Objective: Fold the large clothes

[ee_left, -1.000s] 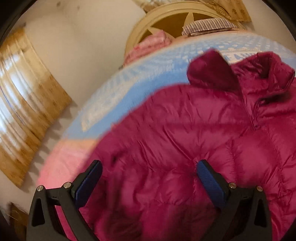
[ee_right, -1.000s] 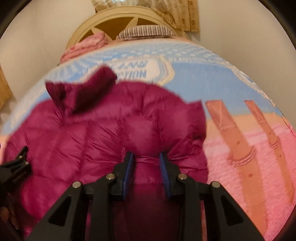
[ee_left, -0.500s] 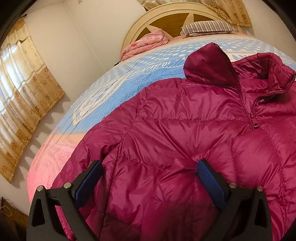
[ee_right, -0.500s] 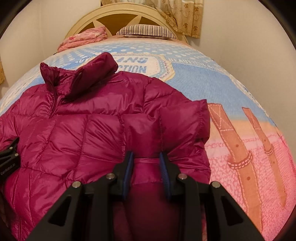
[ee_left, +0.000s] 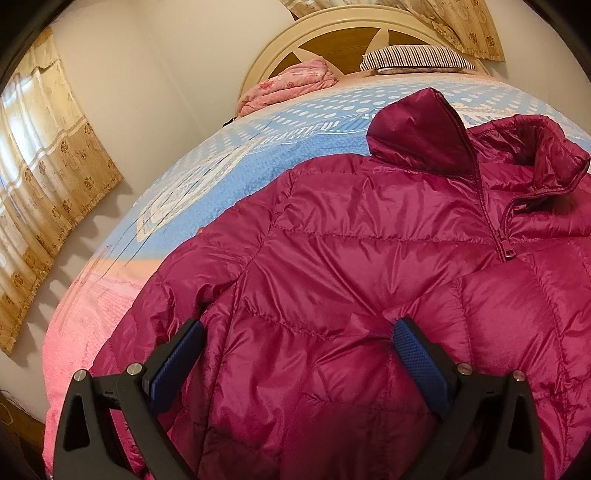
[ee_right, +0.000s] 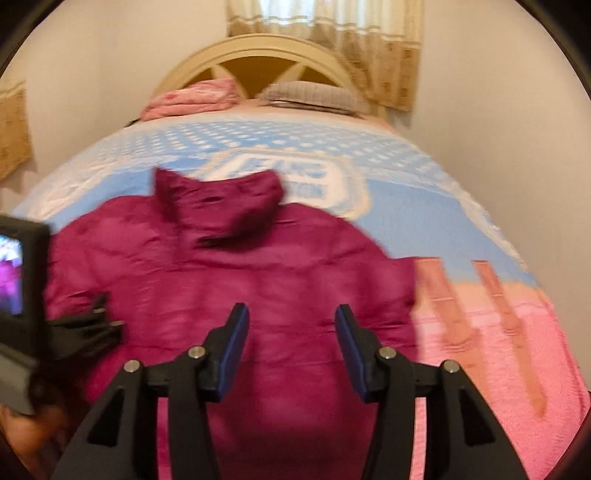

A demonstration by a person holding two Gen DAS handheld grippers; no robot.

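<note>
Blue-pink bedspread [ee_left: 229, 177]; magenta puffer jacket [ee_left: 351, 258] flat, collar raised, zipped.

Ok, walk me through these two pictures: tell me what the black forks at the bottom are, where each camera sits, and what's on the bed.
There is no robot here. A person holds a two-finger clamp in each hand, and a fisheye camera on each looks forward along its fingers.

The left view shows the left gripper, open above a magenta puffer jacket. The blurred right view shows the right gripper, also open and holding nothing; the left tool shows at that picture's left edge.

The jacket lies front up, collar toward the headboard, on a blue and pink bedspread. A striped pillow and folded pink bedding sit at the head.
</note>
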